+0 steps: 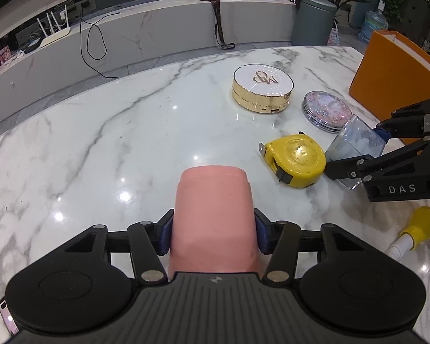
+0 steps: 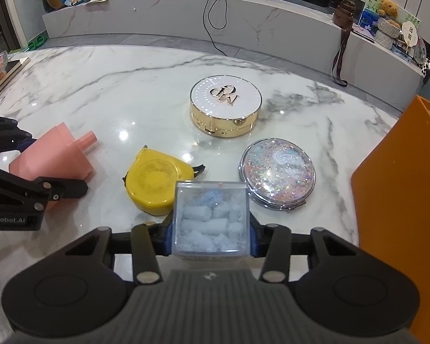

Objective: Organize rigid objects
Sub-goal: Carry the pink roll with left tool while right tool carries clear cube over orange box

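My left gripper (image 1: 213,233) is shut on a pink plastic bottle-shaped piece (image 1: 213,215), held over the marble table; it also shows in the right wrist view (image 2: 51,157). My right gripper (image 2: 210,235) is shut on a clear square box (image 2: 210,220) filled with pale blue pellets; the box also shows in the left wrist view (image 1: 355,146). A yellow tape measure (image 2: 154,185) lies between the two grippers. A gold and white round compact (image 2: 226,104) and a glittery round compact (image 2: 276,173) lie beyond it.
An orange box (image 2: 401,215) stands at the table's right edge. A yellow-capped small bottle (image 1: 415,230) lies near the front right. The marble table (image 1: 100,143) stretches left. A low marble counter with a router and cables runs behind.
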`<state>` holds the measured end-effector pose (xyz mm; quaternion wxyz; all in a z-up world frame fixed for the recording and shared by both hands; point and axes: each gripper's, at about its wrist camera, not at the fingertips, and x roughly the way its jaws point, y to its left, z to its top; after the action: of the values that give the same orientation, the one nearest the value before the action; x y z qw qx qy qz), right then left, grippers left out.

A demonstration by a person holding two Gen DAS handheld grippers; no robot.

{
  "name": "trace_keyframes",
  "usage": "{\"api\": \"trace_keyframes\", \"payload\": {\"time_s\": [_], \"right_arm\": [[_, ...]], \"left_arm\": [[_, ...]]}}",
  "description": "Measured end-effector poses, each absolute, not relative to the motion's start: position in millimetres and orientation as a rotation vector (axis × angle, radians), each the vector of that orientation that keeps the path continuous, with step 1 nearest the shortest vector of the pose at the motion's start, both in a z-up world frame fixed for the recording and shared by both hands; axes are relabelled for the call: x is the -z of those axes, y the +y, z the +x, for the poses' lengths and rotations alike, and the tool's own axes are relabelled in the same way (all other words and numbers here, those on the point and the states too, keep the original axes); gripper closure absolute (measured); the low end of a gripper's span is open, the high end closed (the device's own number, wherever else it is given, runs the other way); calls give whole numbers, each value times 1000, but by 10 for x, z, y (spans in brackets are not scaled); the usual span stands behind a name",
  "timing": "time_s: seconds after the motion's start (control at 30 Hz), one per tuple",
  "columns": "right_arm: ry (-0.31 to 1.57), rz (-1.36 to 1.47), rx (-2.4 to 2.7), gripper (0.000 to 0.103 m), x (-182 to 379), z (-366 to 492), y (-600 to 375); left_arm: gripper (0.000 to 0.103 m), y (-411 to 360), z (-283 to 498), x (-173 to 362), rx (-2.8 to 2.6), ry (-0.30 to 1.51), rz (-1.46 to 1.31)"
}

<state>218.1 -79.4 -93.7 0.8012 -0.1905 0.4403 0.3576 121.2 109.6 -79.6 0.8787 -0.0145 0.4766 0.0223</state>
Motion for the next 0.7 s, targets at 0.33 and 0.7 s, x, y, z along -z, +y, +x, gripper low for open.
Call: {"api": "trace_keyframes", "payload": {"time_s": [0.33,0.7], "right_arm": [[927,-399,-770,57,840,2152,-842],[896,-377,-772,57,651,2088,-964]], "left_arm": [[41,1011,1174,627,-38,966,-19],[41,896,1128,401,-55,930,-25]]}}
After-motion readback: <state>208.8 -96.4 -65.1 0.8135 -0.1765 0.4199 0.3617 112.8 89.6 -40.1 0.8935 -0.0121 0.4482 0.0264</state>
